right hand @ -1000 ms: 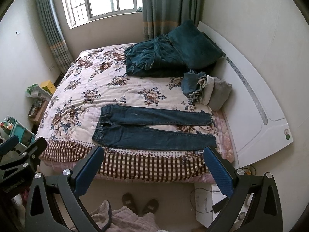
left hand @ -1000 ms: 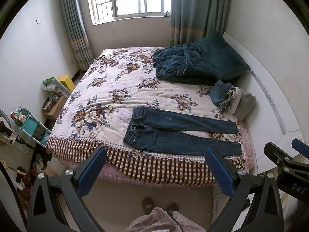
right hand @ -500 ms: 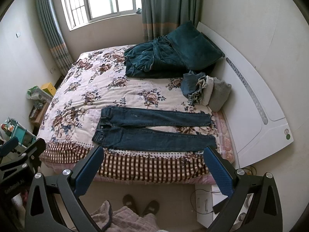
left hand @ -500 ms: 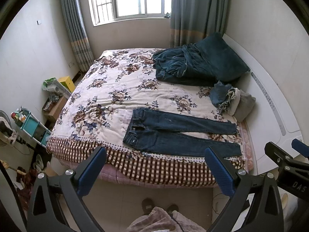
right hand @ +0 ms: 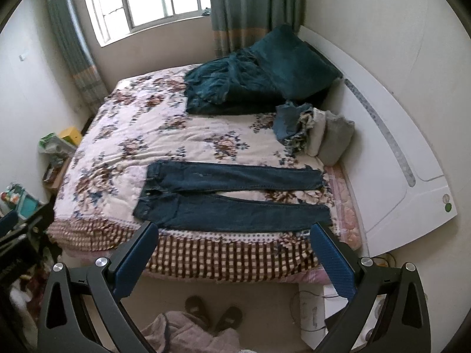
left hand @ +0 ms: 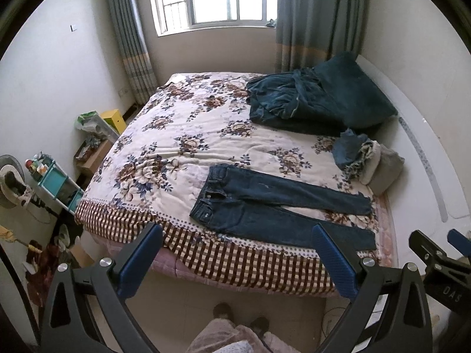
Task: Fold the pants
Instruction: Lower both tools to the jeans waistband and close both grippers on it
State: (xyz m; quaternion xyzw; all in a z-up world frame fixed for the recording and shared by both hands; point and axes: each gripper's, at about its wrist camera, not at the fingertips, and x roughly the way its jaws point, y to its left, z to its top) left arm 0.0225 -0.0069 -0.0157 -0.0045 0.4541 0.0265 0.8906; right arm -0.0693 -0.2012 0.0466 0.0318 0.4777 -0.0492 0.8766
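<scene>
A pair of dark blue denim pants [left hand: 273, 206] lies flat on a bed covered with a cream floral quilt [left hand: 182, 135], close to the bed's near edge, where the quilt's brown-and-cream checked border [left hand: 235, 261] hangs over the side. The pants run lengthwise along that edge: waistband toward the window-side end of the bed, both legs stretched toward the white headboard [left hand: 421, 158], the cuffs slightly apart. Past the pants, the middle of the quilt is open. Nearer the headboard sit a rumpled dark teal blanket [left hand: 294, 103] and a small pile of folded clothes [left hand: 368, 158].

The left hand-held gripper [left hand: 235, 259], black with blue pads, hangs above the floor just short of the bed edge, its fingers spread wide and empty. The right hand-held gripper [right hand: 234, 257] is likewise spread and empty, also short of the bed. The right one also appears at the edge of the left camera view, with the letters "DAS" legible on its body.
</scene>
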